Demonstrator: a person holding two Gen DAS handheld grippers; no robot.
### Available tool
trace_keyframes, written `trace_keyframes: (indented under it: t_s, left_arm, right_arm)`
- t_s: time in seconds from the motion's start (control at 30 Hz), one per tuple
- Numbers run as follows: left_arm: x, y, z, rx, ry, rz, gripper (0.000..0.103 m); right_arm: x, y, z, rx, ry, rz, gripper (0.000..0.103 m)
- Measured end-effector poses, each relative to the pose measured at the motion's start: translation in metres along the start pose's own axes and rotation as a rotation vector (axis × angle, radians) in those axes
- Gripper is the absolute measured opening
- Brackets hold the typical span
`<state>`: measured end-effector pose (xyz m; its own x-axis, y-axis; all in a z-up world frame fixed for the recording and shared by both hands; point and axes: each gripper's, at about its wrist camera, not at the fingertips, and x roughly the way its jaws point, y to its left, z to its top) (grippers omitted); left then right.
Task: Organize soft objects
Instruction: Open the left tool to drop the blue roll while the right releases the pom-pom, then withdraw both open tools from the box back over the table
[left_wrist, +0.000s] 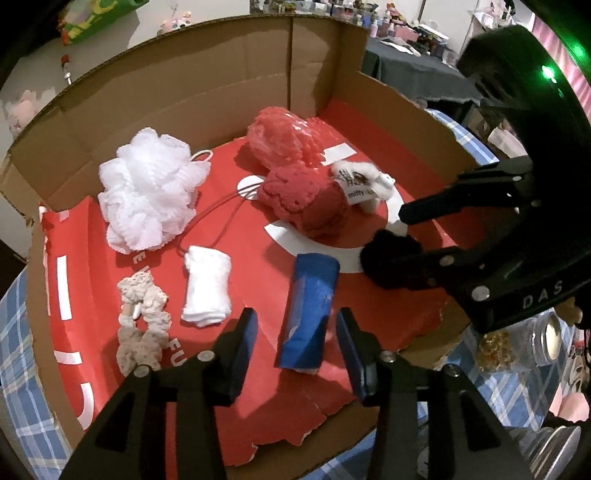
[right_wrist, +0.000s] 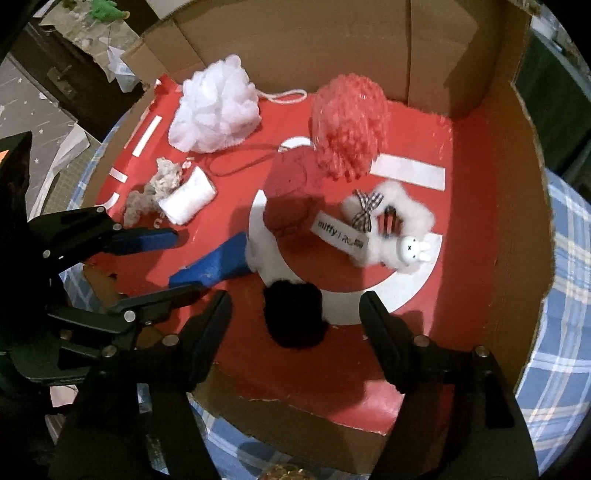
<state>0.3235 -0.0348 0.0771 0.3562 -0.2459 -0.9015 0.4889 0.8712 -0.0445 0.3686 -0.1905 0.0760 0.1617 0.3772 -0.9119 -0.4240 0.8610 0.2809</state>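
Both grippers' fingers (left_wrist: 243, 343) open w/ nothing held; rabbit plush (right_wrist: 391, 229) tag (right_wrist: 341, 236) reads "miffy".

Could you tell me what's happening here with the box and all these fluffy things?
A person holds a two-finger gripper in each hand over an open cardboard box with a red floor. The left gripper stands open around a blue roll, not pressing it. The right gripper stands open around a black fluffy ball. Also lying in the box are a white bath pouf, a red pouf, a white folded cloth and a small white plush toy.
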Motion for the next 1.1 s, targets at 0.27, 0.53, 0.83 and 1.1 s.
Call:
trace_keyframes:
  t_s: [0.27, 0.53, 0.83, 1.1]
  left_arm:
    - [-0.038, 0.007, -0.004, -0.063, -0.094, 0.035, 0.068]
    - [-0.110, 0.000, -0.033, -0.141, -0.283, 0.084, 0.084]
    - [-0.193, -0.038, -0.087, -0.185, -0.538, 0.089, 0.098]
    - [-0.230, -0.082, -0.145, -0.190, -0.696, 0.177, 0.103]
  right_arm:
    - [-0.026, 0.004, -0.003, 0.007, -0.068, -0.020, 0.071]
    - [-0.092, 0.027, -0.034, 0.012, -0.216, -0.051, 0.075]
    - [-0.170, 0.081, -0.096, -0.038, -0.474, -0.211, 0.083]
    - [-0.211, 0.124, -0.180, -0.066, -0.734, -0.311, 0.091]
